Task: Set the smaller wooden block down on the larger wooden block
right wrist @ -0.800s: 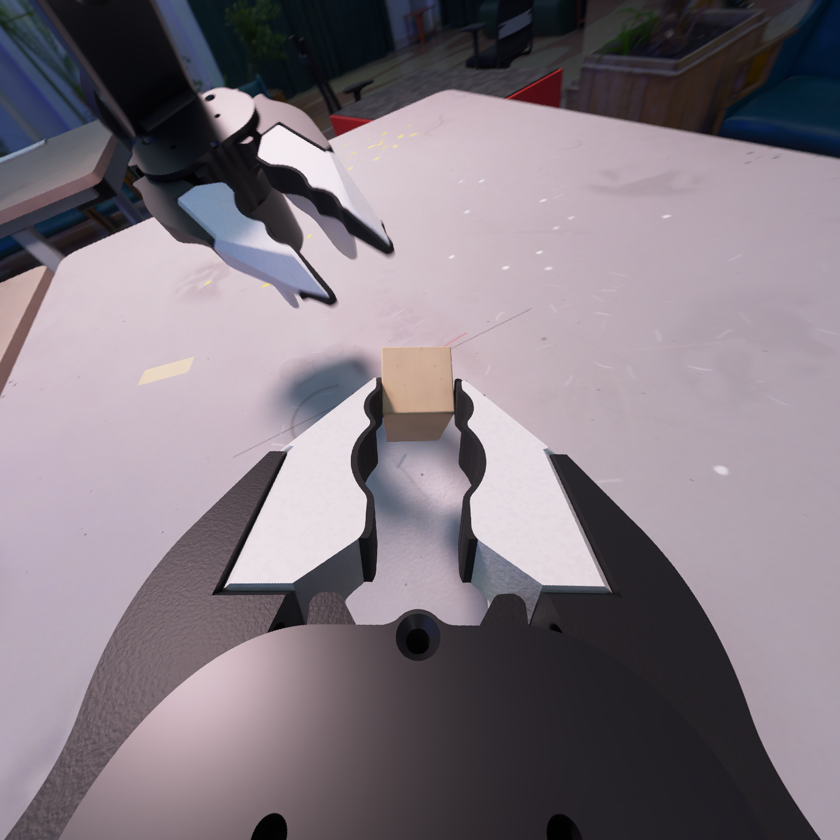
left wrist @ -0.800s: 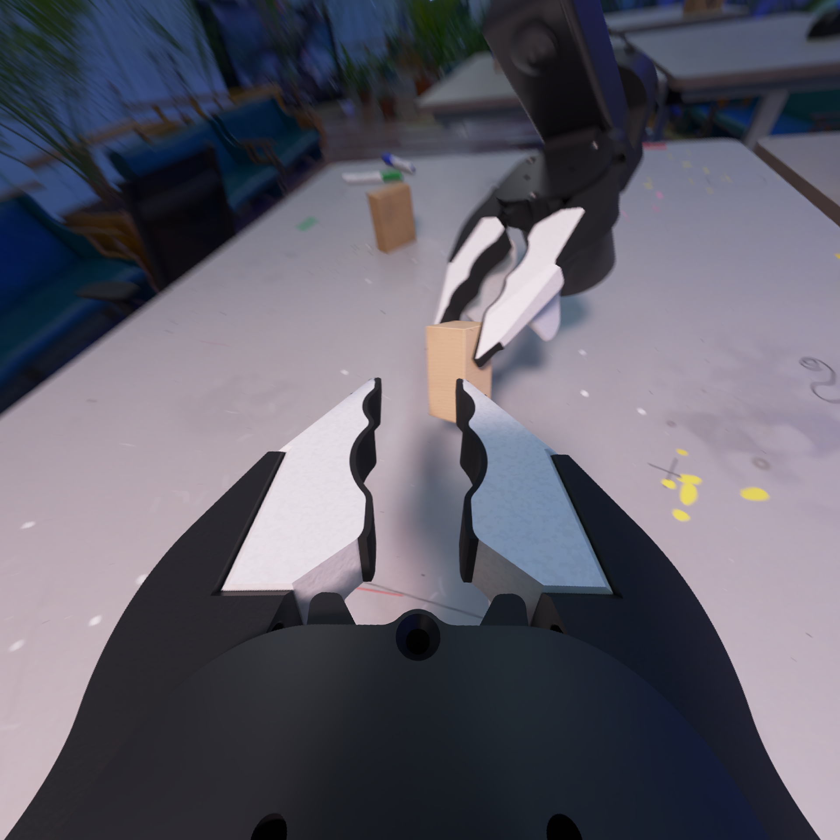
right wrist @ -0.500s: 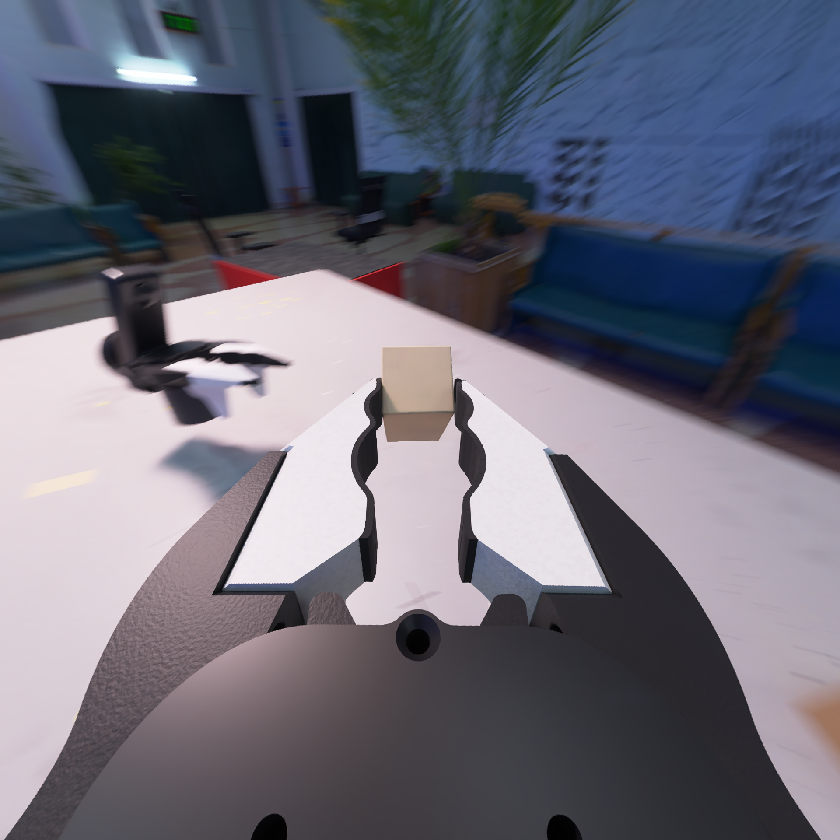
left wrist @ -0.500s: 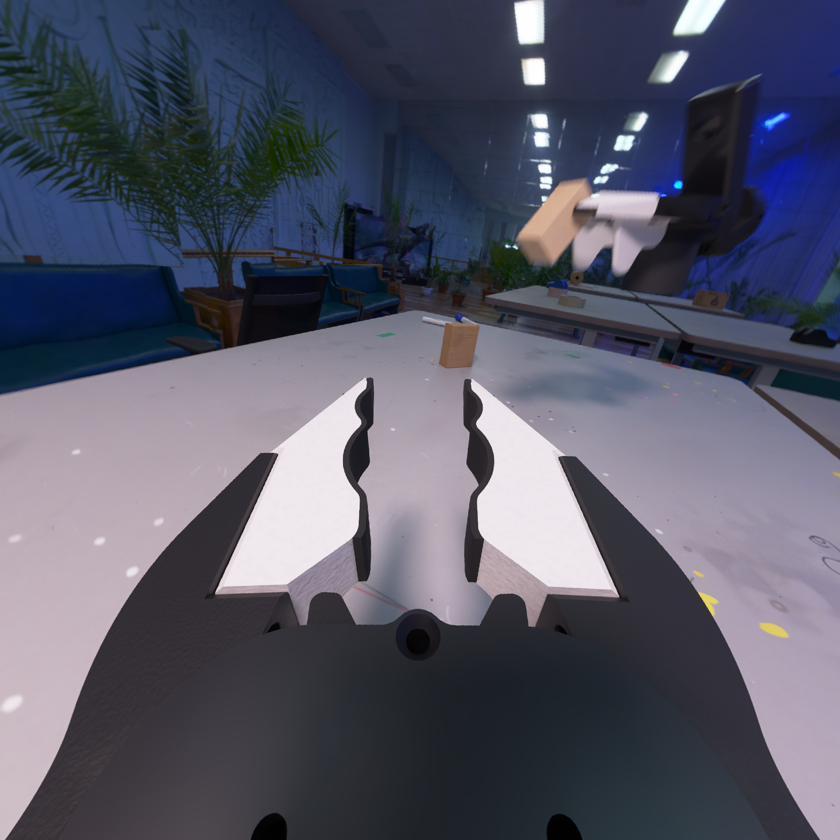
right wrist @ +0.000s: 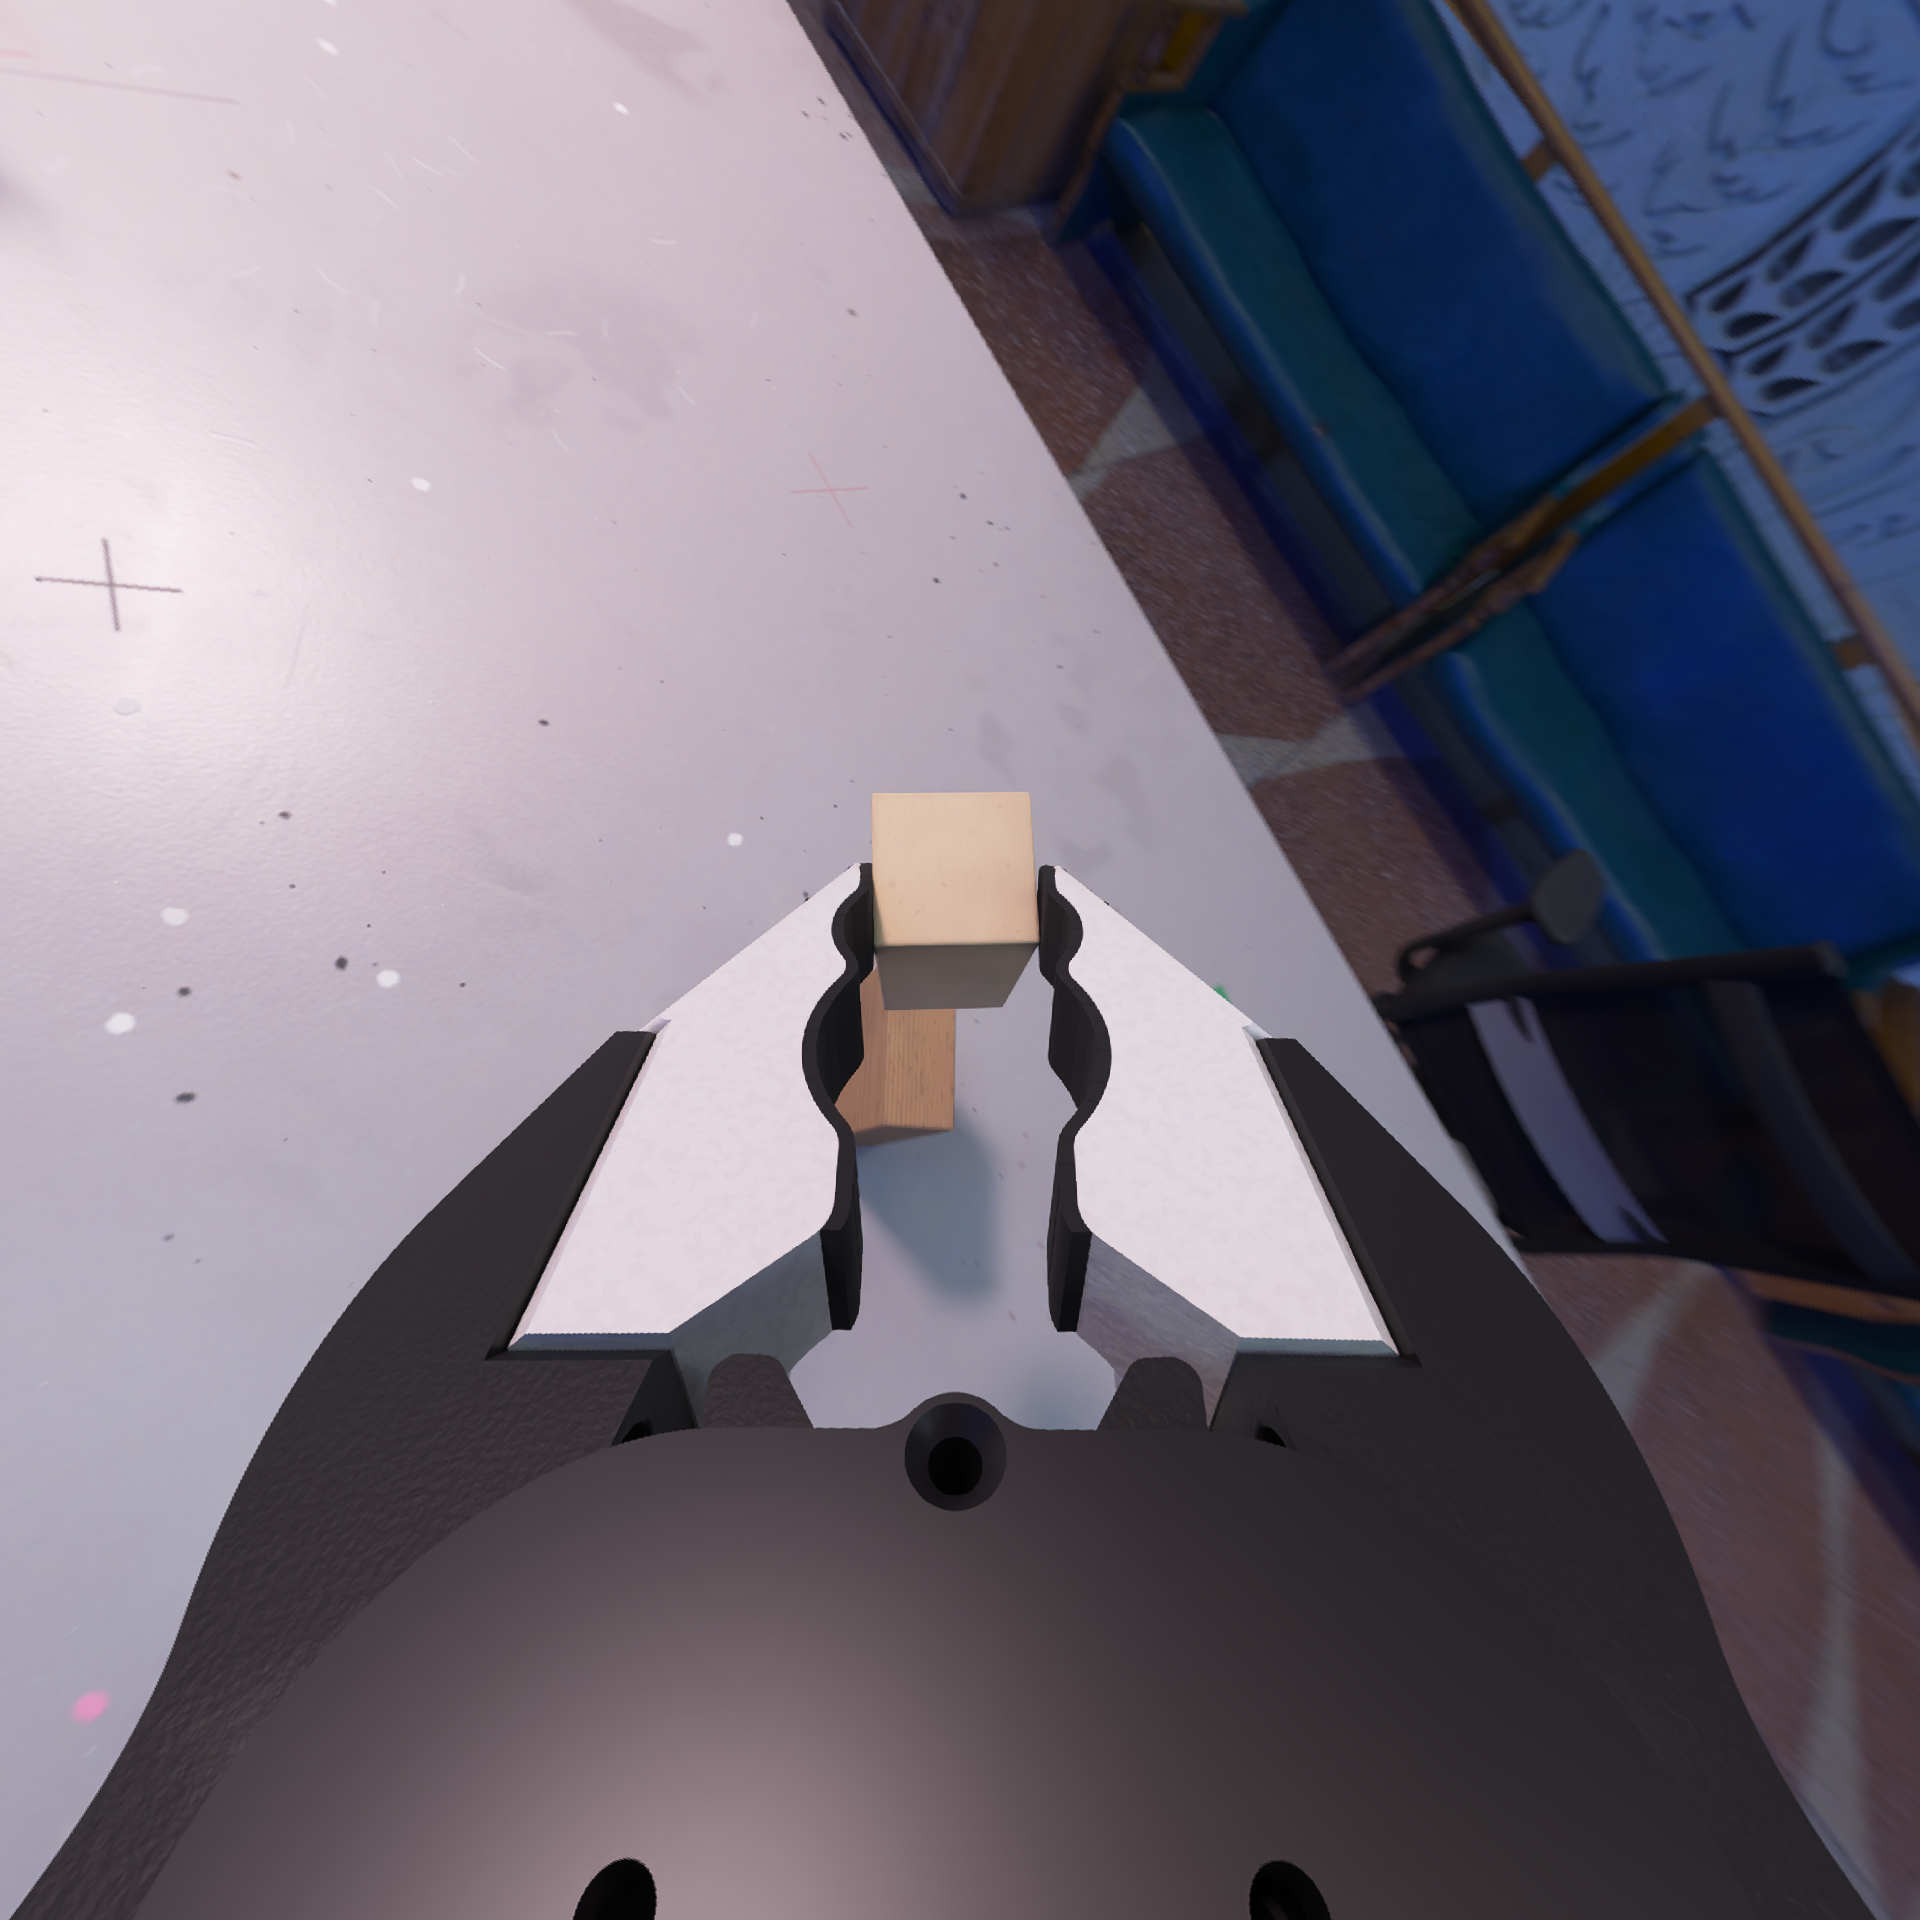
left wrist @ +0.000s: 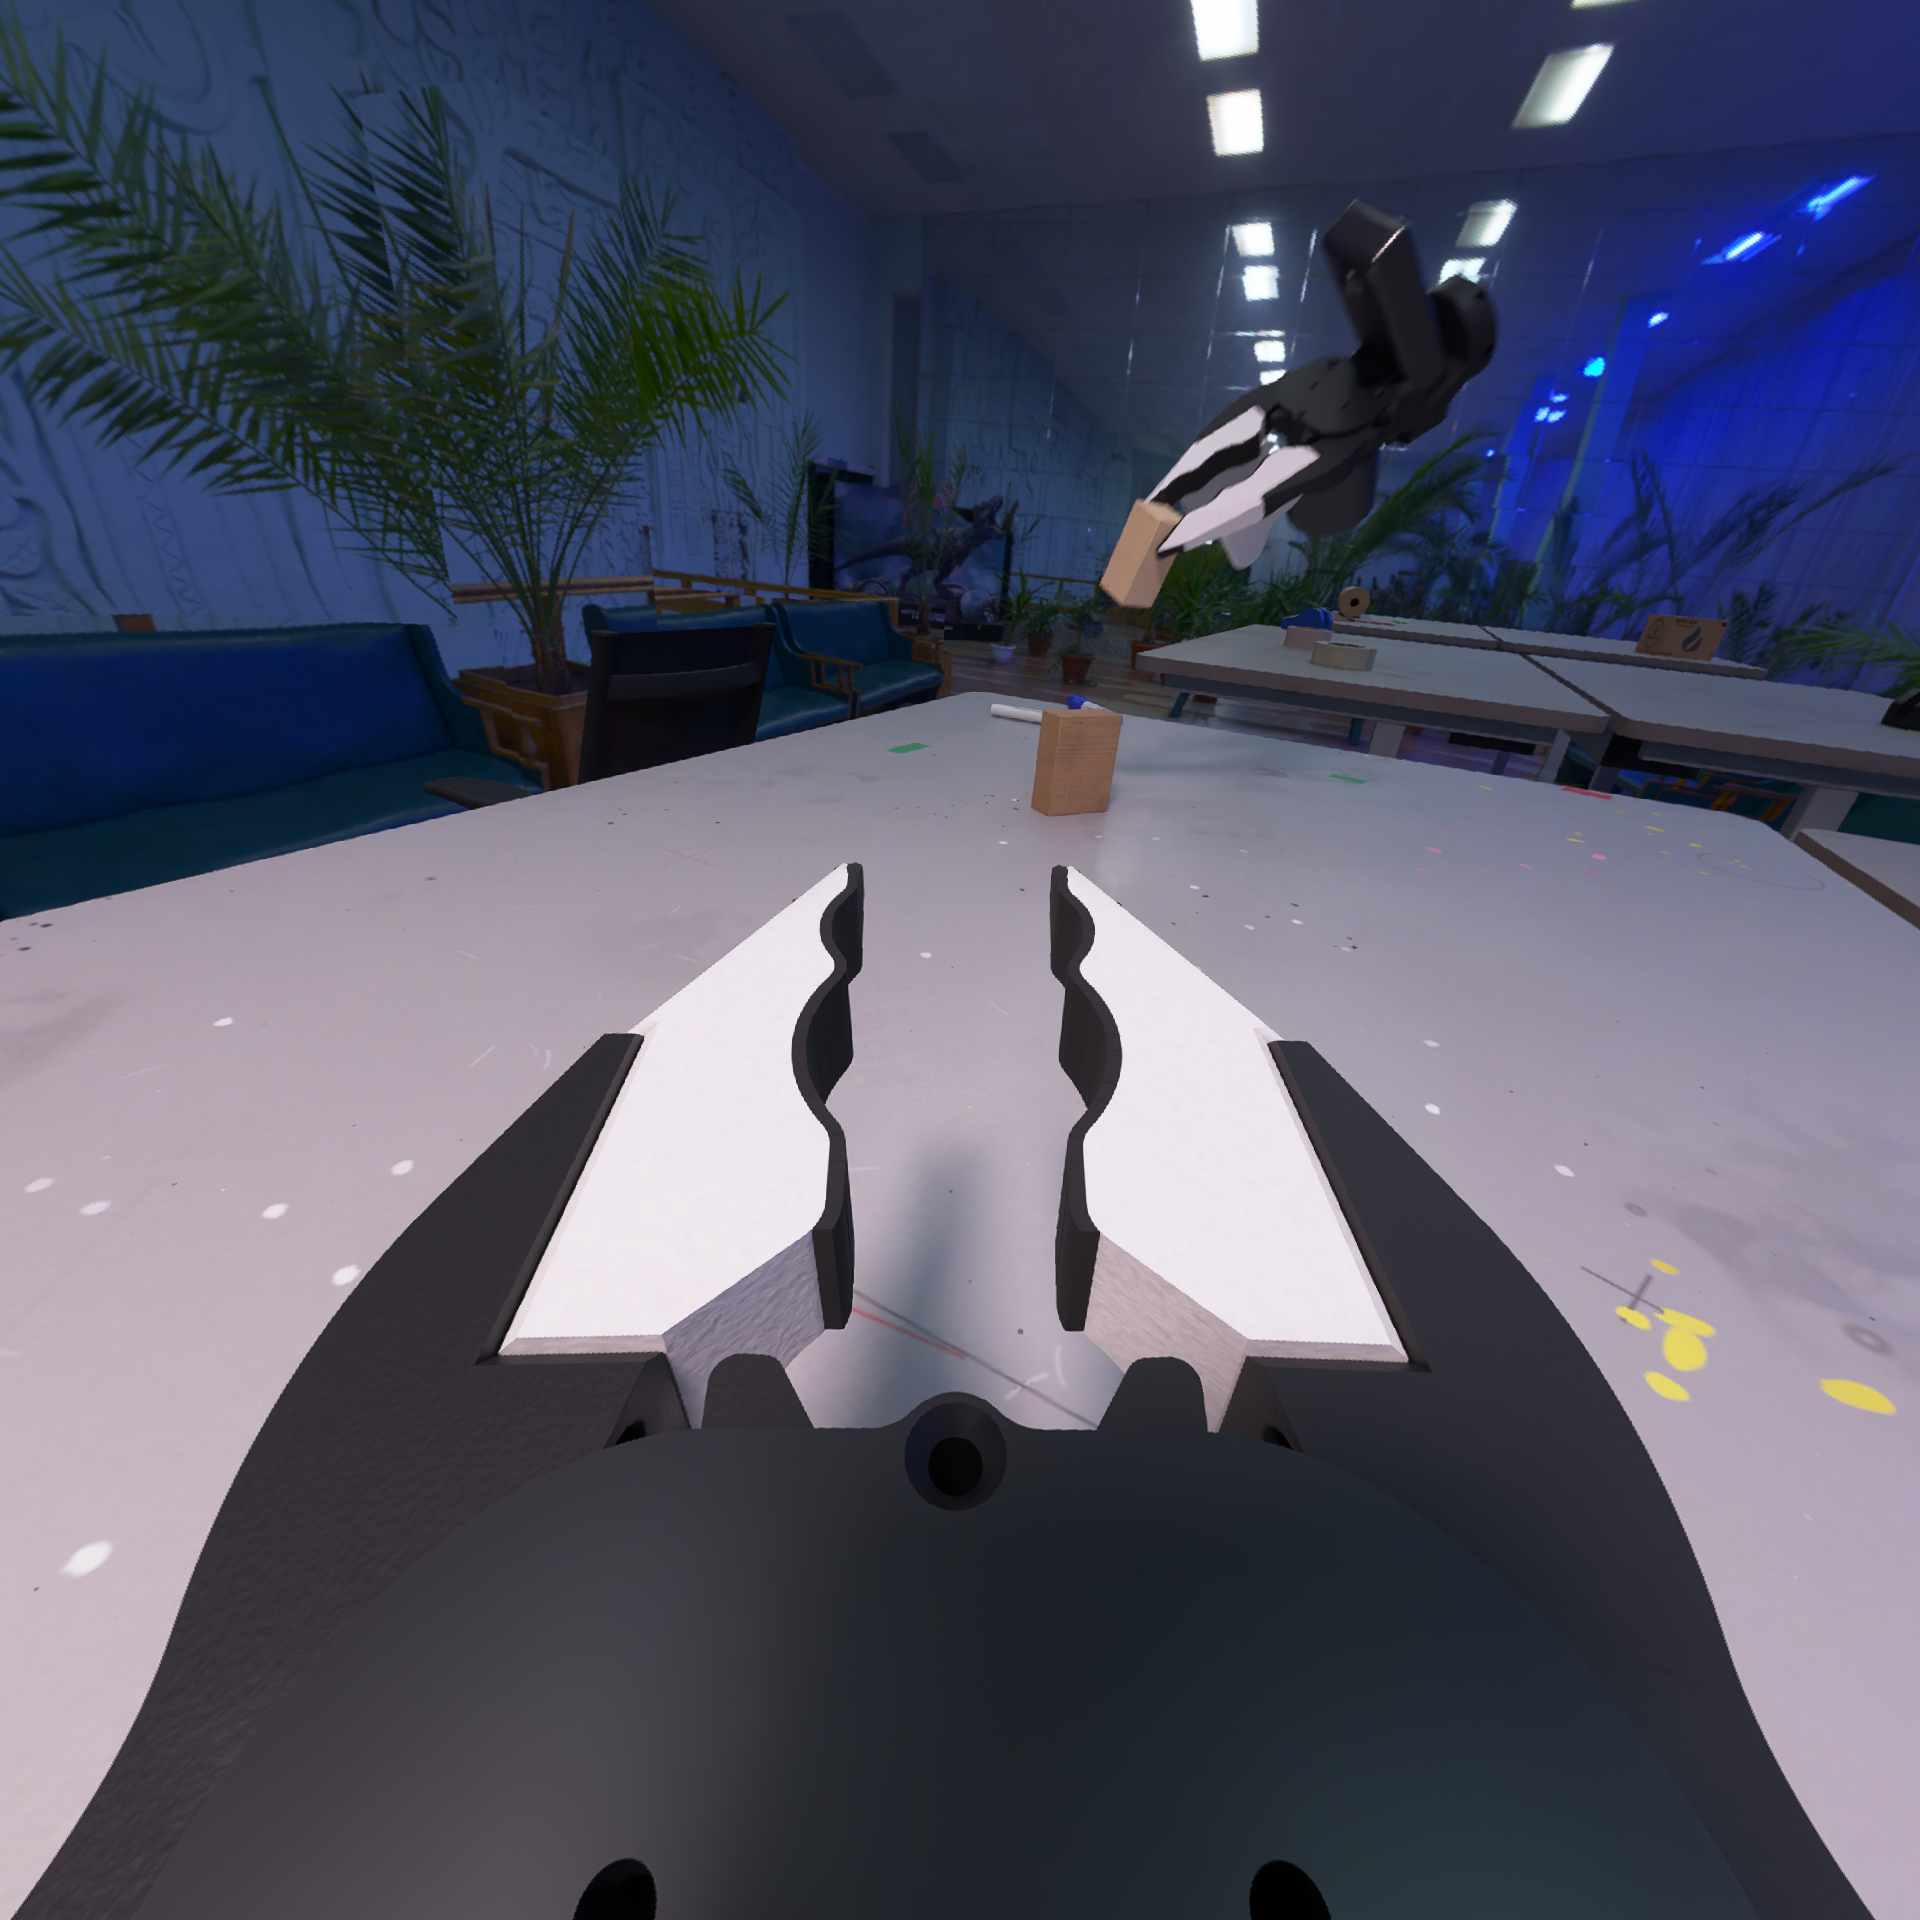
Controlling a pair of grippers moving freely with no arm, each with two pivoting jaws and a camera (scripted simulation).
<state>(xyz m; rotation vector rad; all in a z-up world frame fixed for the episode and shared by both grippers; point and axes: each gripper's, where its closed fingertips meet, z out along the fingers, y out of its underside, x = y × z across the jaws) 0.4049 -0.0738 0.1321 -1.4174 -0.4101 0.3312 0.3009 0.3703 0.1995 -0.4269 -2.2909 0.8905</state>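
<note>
Up in the air, the smaller wooden block (left wrist: 1135, 553) is held by the right gripper (left wrist: 1195, 520); it is pinched tight between the tips of the jaws, as is seen close up in the right wrist view, where the smaller wooden block (right wrist: 953, 896) sits between the white fingers (right wrist: 717, 1132); the larger wooden block (right wrist: 902, 1070) is seen below it, standing upright on the tabletop (right wrist: 416, 520), partly hidden by the small one; the two blocks are not touching. In the left wrist view the larger wooden block (left wrist: 1076, 762) is seen far ahead on the tabletop (left wrist: 1455, 987), with a marker pen (left wrist: 1039, 711) lying just behind it; the left gripper (left wrist: 954, 894) is held low over the tabletop; its jaws are apart and nothing is held between them; a blue sofa (left wrist: 208, 717) and a palm plant (left wrist: 416, 343) are seen beyond the edge.
</note>
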